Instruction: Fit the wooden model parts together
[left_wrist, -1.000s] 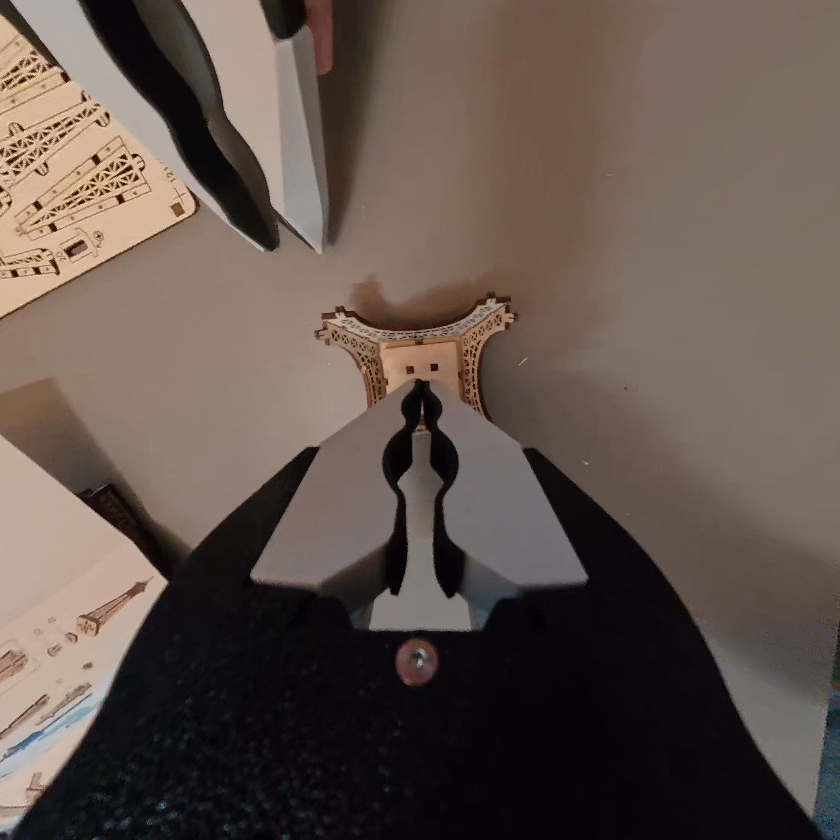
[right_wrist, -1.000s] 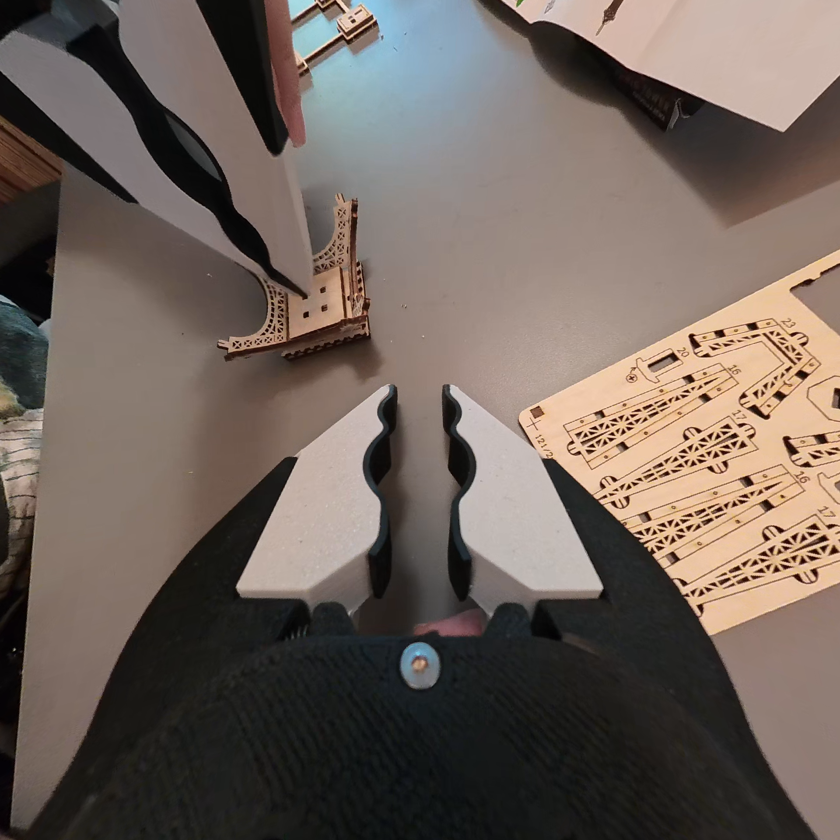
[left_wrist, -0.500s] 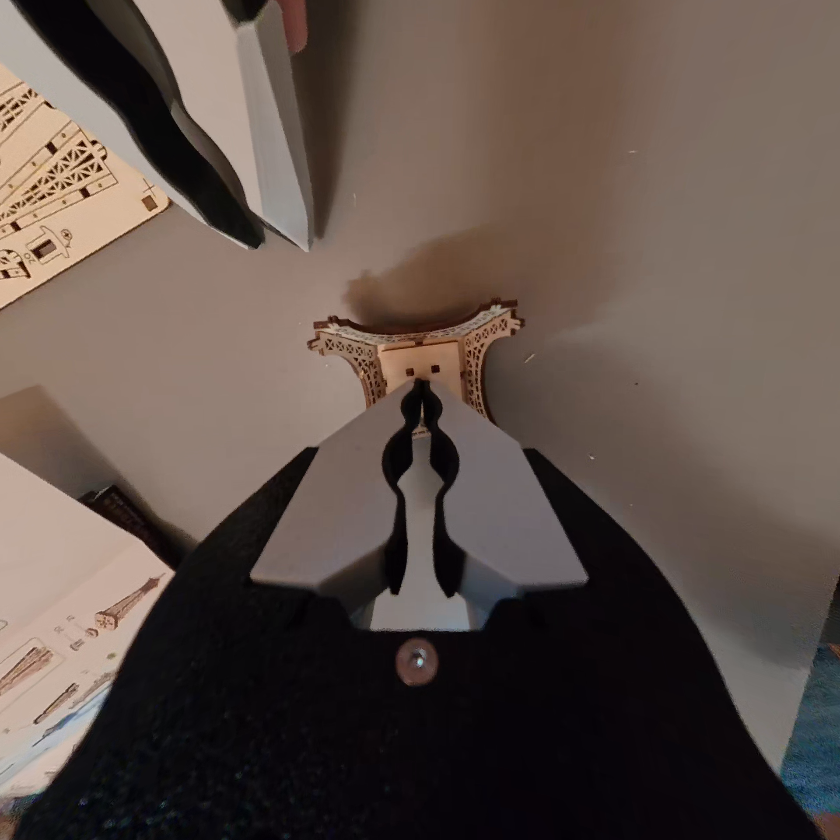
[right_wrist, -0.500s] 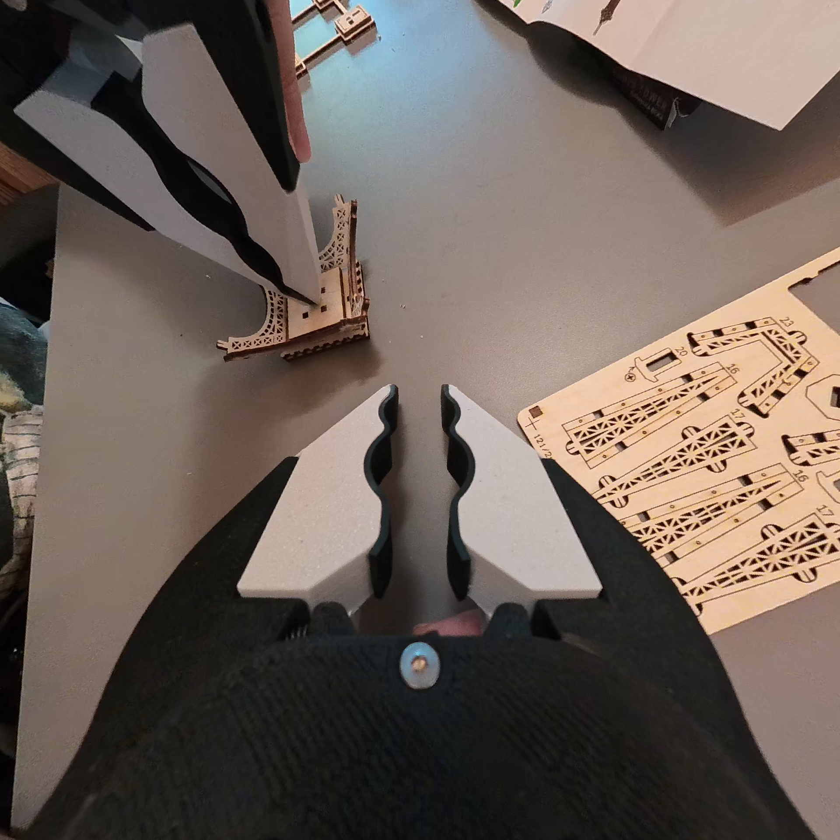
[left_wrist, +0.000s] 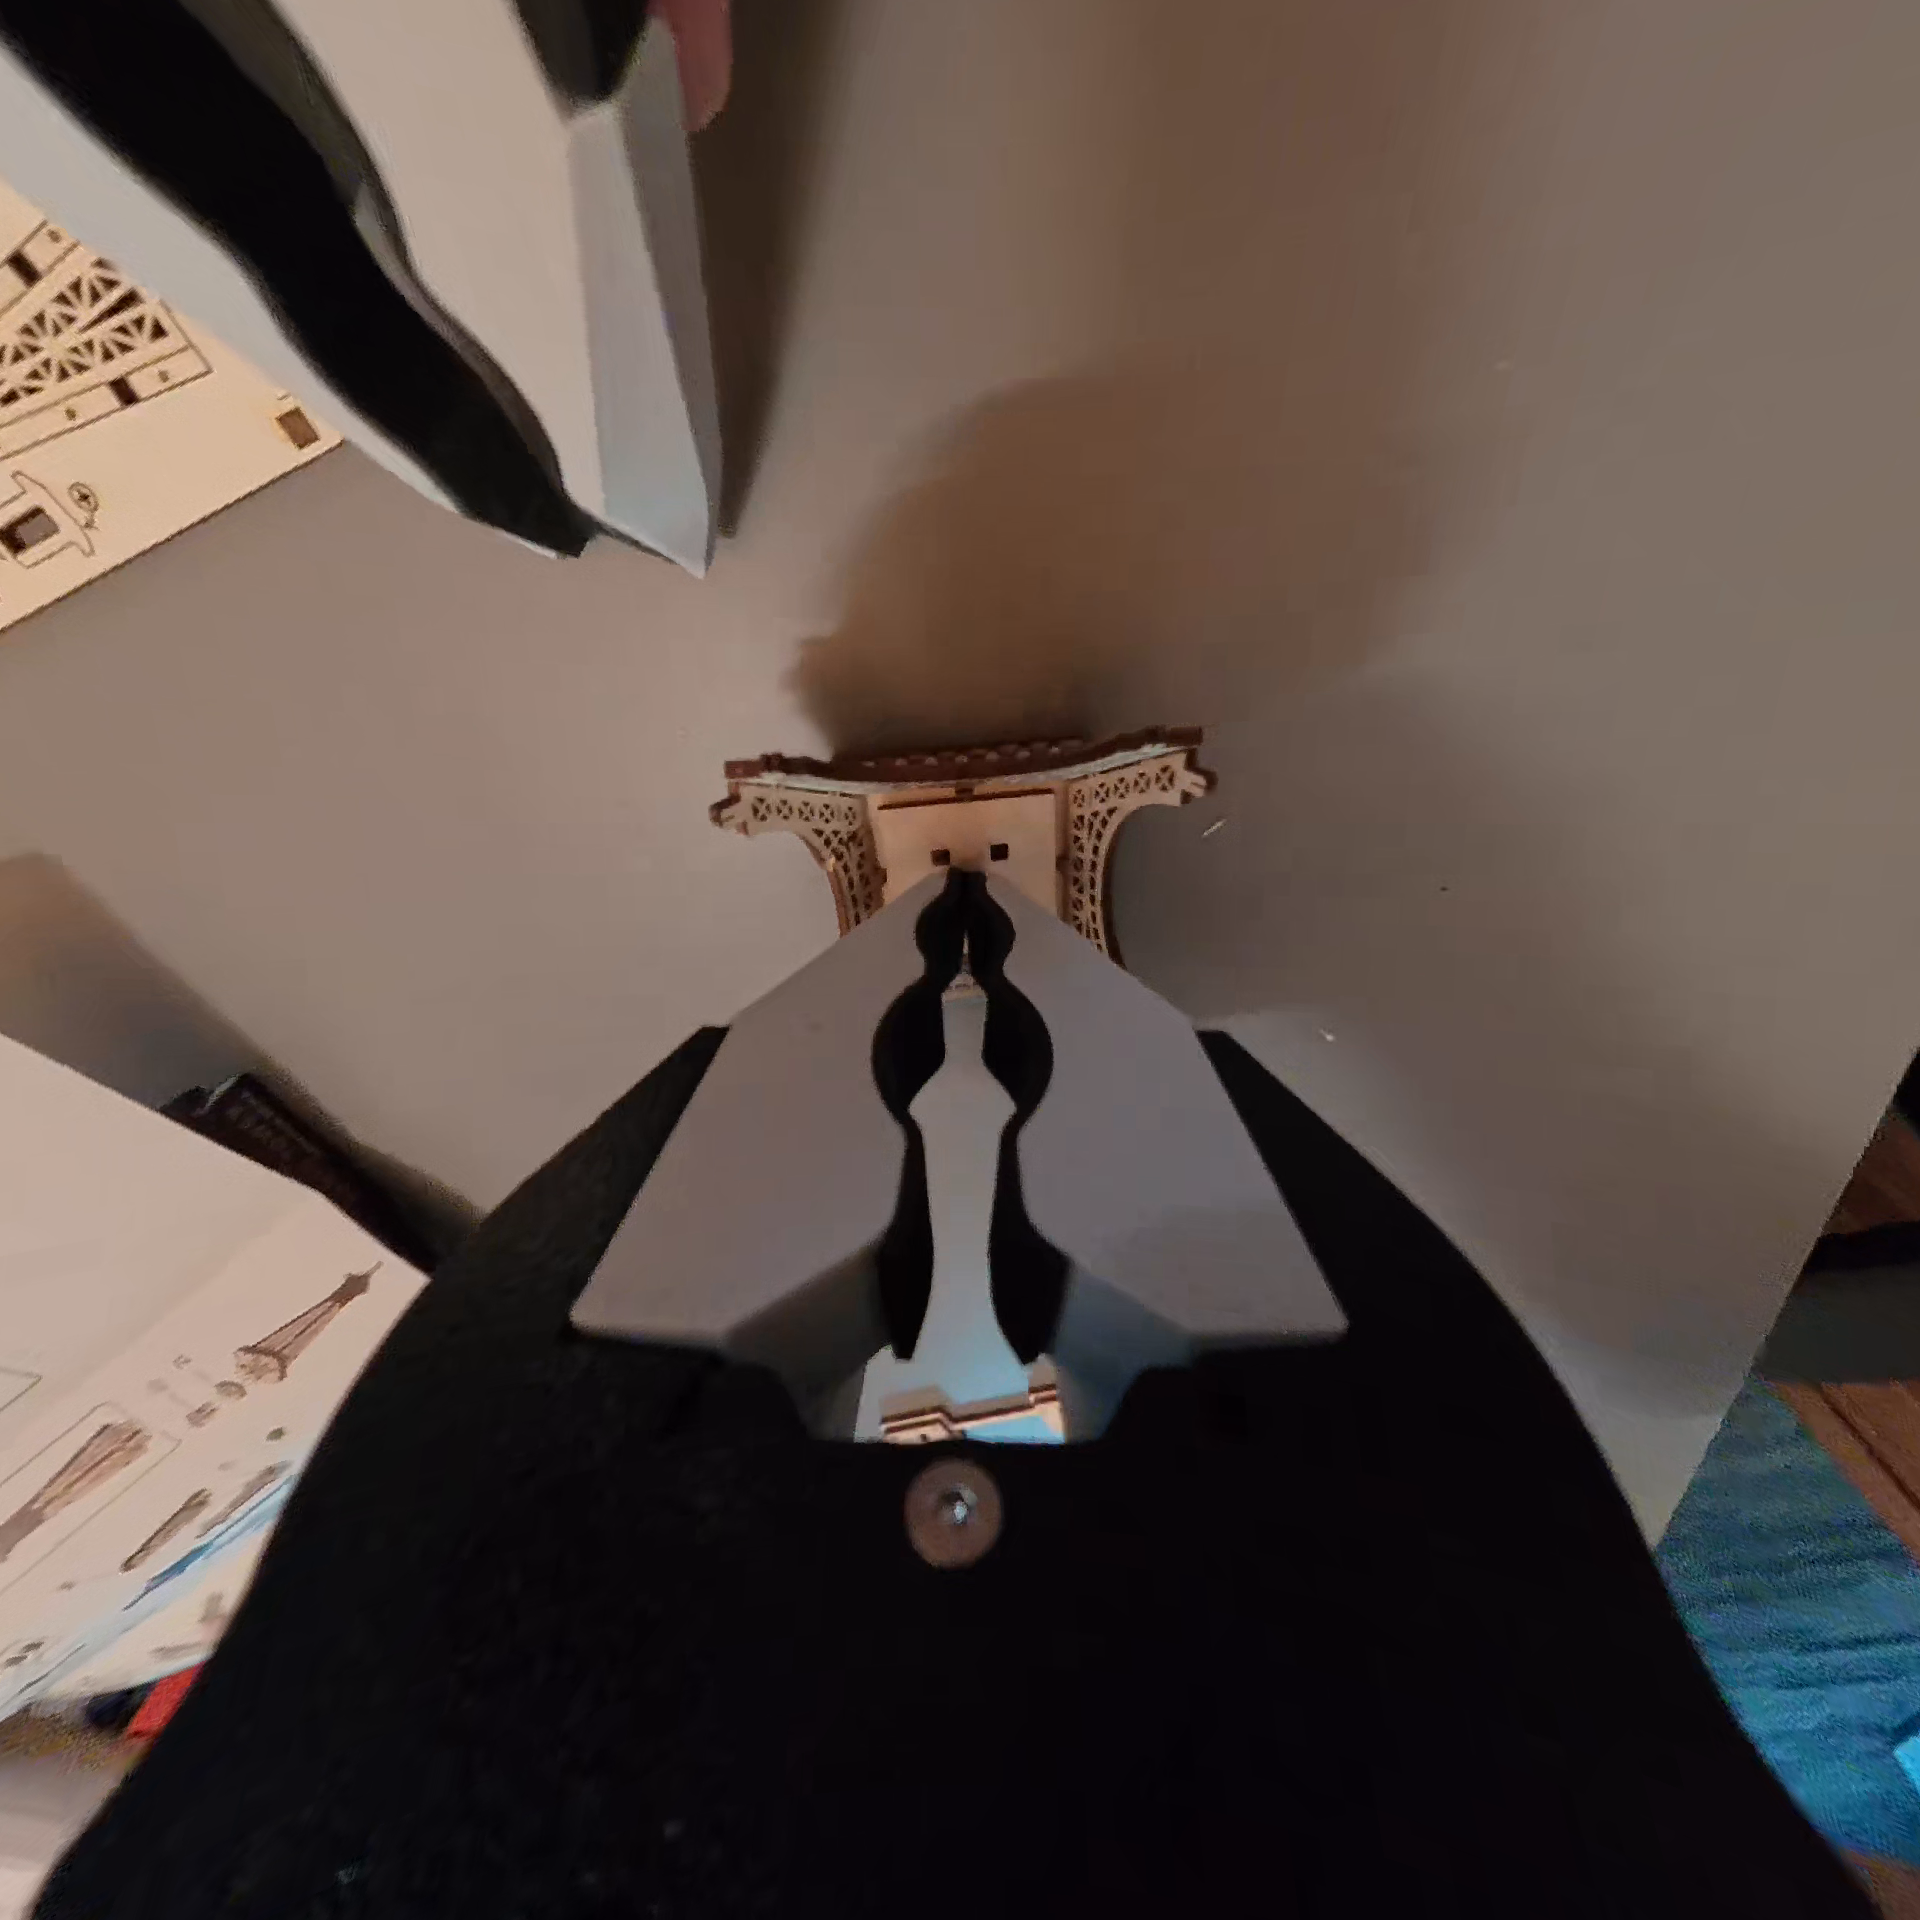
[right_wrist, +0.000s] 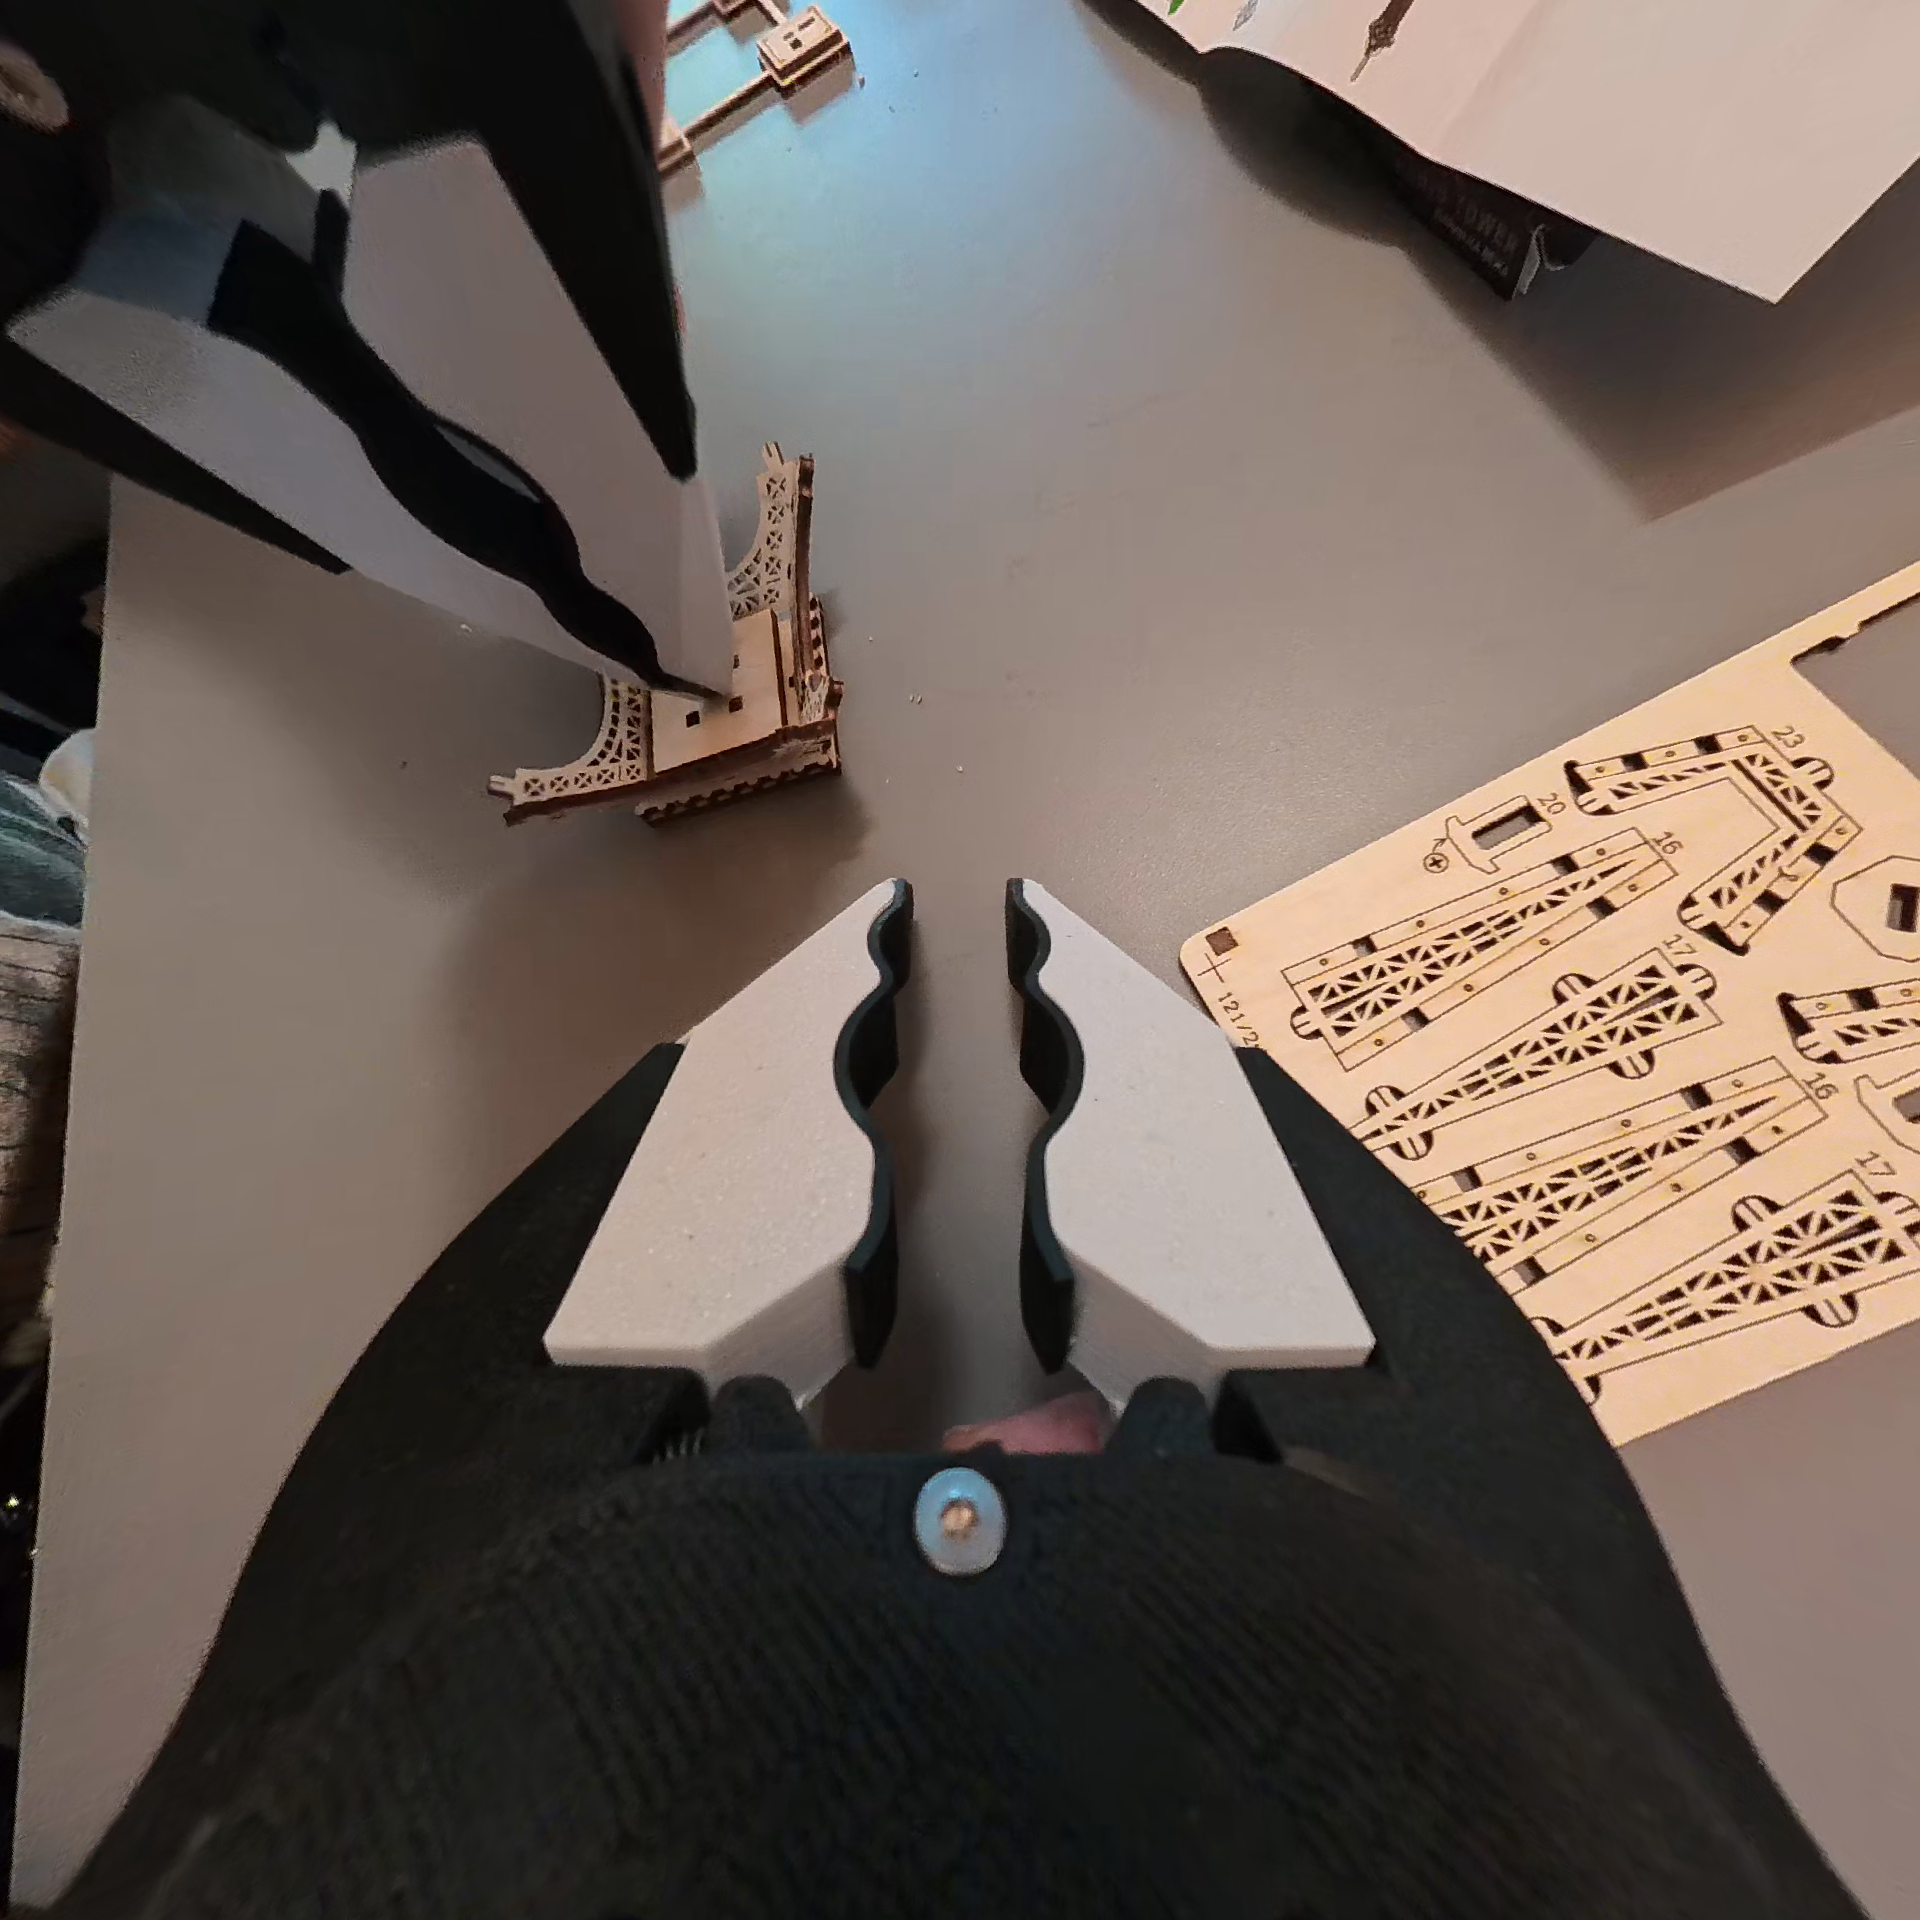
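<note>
Left tongs (left_wrist: 966, 883), pinched narrow on the wooden tower base (left_wrist: 966, 821), have tilted it; right tongs (right_wrist: 958, 894), slightly parted, wait empty.

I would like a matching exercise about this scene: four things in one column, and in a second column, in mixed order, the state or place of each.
Things:
1. left gripper
2. right gripper
3. wooden tower base
4. wooden parts sheet

States or places:
A. lies flat on the grey table, to the right of the right gripper
B. open, holding nothing
C. stands on the table, under the tips of one gripper
D. tips closed together, at the top of the model

Pairs: 1-D, 2-B, 3-C, 4-A
</note>
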